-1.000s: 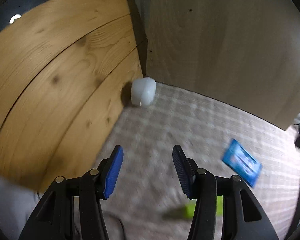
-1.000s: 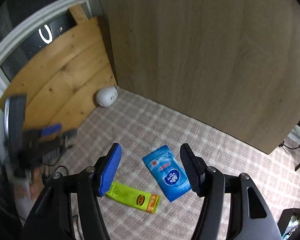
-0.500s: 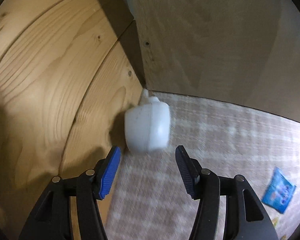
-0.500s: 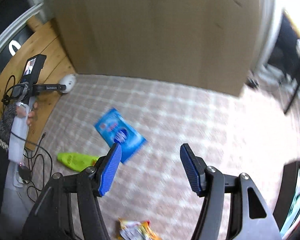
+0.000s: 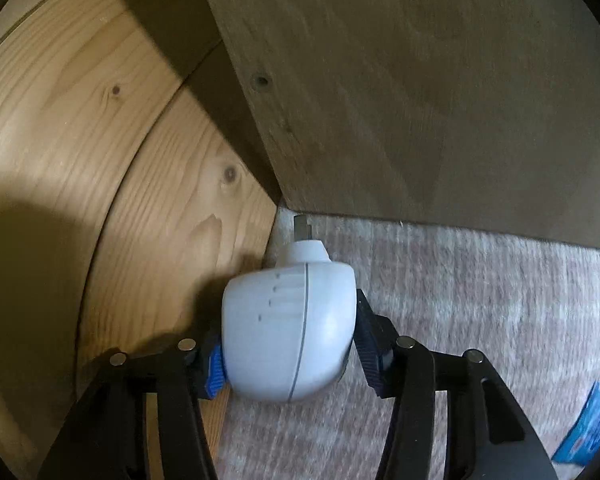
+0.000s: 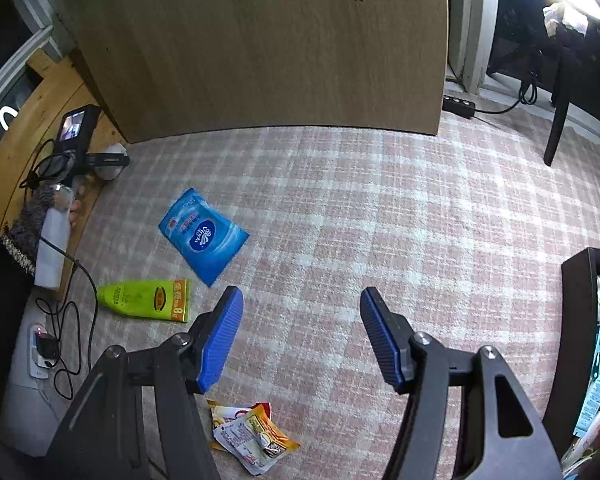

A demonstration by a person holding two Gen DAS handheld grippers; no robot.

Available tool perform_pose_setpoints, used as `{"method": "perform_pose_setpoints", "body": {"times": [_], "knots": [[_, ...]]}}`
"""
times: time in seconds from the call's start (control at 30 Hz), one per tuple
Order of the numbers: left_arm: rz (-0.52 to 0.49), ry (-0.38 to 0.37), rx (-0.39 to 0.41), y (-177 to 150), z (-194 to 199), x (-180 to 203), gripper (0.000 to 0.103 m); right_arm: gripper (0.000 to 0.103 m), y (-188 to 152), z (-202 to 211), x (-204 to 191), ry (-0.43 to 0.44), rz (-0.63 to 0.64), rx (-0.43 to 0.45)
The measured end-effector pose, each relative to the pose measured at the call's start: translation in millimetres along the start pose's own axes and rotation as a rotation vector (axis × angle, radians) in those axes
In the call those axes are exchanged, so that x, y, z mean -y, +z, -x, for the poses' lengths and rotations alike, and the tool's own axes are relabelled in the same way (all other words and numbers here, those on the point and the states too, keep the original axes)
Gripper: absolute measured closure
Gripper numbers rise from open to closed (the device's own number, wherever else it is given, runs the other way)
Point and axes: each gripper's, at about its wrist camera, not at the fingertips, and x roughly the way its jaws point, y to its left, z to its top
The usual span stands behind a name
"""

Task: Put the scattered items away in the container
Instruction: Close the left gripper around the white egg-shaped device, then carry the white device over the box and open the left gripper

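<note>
In the left wrist view, the left gripper (image 5: pixel 288 354) pinches the white bottle (image 5: pixel 290 330) on the carpet (image 5: pixel 480 300), beside the wooden board (image 5: pixel 120 184).

In the right wrist view, the right gripper (image 6: pixel 302 336) is spread over the carpet; the blue packet (image 6: pixel 204 236), green tube (image 6: pixel 144 300) and snack bag (image 6: pixel 252 436) lie there, and the container (image 6: pixel 576 340) stands at the right.

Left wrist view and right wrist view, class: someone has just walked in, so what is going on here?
A person is tidying a checked carpet with two handheld grippers. The left gripper has its fingers on either side of a white bottle lying in the corner by the wooden panels; whether it is gripped yet is unclear. The right gripper is open and empty above the carpet. A blue packet, a green tube and a snack packet lie loose there. The dark container stands at the right edge.
</note>
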Motion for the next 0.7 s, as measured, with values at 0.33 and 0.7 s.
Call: {"method": "perform_pose_setpoints", "body": {"times": [0.33,0.7], "knots": [[-0.014,0.008,0.026,-21,15,4,0.054,0.043,-4,6,5,-0.003,-0.036,0.023],[-0.016,-0.130,0.157,-63,123,8,0.054,0.043,-14,29,12,0.006,-0.084,0.069]]}}
